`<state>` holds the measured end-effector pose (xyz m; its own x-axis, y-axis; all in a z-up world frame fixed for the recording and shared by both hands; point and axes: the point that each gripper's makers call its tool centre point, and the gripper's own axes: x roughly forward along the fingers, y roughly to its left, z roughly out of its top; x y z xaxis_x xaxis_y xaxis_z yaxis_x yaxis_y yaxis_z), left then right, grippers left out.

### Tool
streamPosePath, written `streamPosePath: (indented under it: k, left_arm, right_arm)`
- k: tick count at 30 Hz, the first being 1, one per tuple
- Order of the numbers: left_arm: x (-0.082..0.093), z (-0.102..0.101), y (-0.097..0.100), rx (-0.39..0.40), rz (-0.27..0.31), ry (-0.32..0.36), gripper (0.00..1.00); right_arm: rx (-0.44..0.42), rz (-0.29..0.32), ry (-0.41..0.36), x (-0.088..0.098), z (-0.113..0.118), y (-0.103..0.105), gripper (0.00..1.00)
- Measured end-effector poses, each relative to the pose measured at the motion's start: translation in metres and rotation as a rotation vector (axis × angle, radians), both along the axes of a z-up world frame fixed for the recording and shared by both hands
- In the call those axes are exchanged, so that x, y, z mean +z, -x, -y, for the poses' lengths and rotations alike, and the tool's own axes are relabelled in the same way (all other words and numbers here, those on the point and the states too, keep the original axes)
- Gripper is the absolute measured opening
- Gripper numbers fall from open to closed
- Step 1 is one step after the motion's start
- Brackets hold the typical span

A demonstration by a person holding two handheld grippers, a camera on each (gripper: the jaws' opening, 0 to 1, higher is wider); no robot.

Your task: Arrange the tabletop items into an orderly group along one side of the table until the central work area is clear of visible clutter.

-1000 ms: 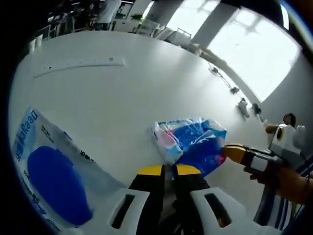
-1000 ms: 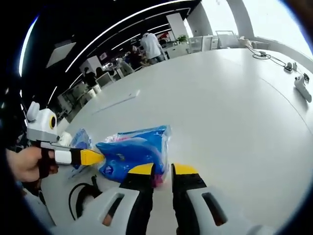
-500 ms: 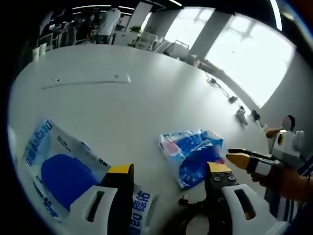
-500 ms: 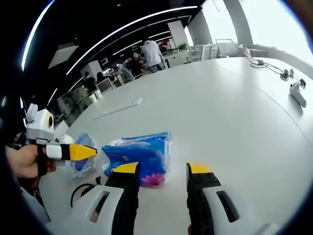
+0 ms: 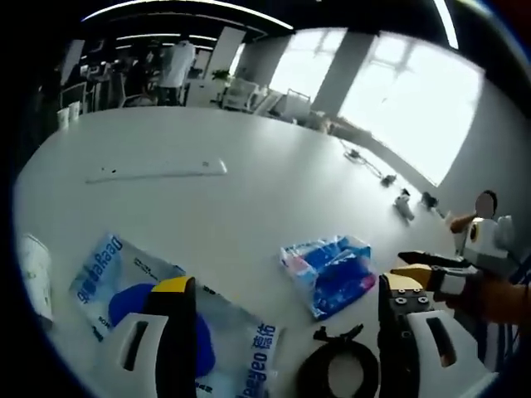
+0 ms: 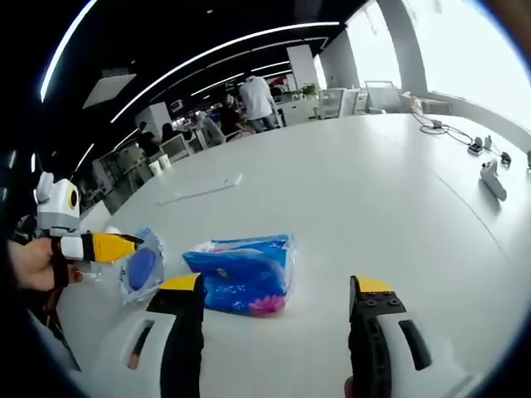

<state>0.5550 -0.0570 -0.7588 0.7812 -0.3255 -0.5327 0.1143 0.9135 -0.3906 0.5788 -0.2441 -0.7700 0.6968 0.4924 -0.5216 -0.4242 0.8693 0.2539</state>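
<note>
Lying flat on the white table [image 5: 249, 191], your blue tissue pack [image 5: 330, 272] sits at twelve o'clock between the spread left gripper [image 5: 282, 294] jaws, a clear bag holding something blue [image 5: 158, 298] at nine, while your right gripper [image 6: 278, 290] is spread too.

The white desk [image 5: 249, 207] carries a blue tissue pack [image 5: 330, 272], lying flat near its middle. Beside it lies a clear bag [image 5: 158, 303] with a blue item inside, and a coiled black cable [image 5: 338, 371] just beside both. Farther off rests a long white ruler [image 5: 158, 171]. Cables and plugs [image 6: 477, 149] lie along the far edge.
</note>
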Motion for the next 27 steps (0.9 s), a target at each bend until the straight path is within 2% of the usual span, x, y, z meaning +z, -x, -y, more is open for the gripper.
streamPosePath:
  k: [15, 27]
  left_arm:
    - [0.024, -0.038, 0.030, 0.027, 0.037, -0.005, 0.86]
    - [0.032, -0.072, 0.056, 0.056, 0.049, -0.014, 0.84]
  right_arm:
    - [0.004, 0.027, 0.011, 0.023, -0.020, 0.026, 0.68]
    - [0.027, 0.052, 0.007, 0.039, -0.045, 0.047, 0.67]
